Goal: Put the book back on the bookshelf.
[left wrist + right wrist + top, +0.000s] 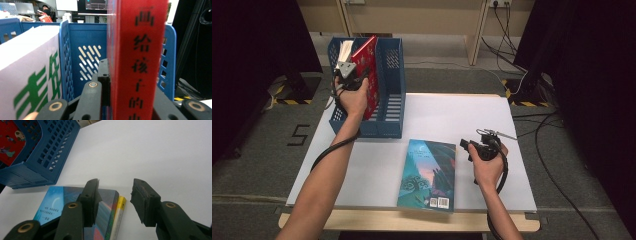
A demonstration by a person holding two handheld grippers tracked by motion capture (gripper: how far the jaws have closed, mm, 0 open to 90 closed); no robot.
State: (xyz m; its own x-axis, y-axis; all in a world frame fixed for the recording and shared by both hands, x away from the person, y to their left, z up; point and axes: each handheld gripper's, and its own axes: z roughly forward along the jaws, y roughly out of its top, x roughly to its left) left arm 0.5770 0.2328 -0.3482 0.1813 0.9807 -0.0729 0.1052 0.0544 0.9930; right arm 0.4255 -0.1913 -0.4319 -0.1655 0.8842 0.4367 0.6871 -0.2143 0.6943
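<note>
Nearest me, my left hand-held gripper (125, 100) clamps the red book (140, 57) upright inside the blue file rack (389, 95); my right hand-held gripper (113, 202) hangs released beside the teal book (428, 172) on the table (472, 120).

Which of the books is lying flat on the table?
The blue-green book, lying cover-up near the table's front edge. The red book stands upright in the blue file rack, clamped by the left gripper.

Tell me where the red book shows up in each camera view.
High view: red book upper left, standing in the blue file rack.
Left gripper view: its spine upright at centre right.
Right gripper view: its cover at top left, behind the rack wall.
Shared landmark: the blue file rack.
</note>
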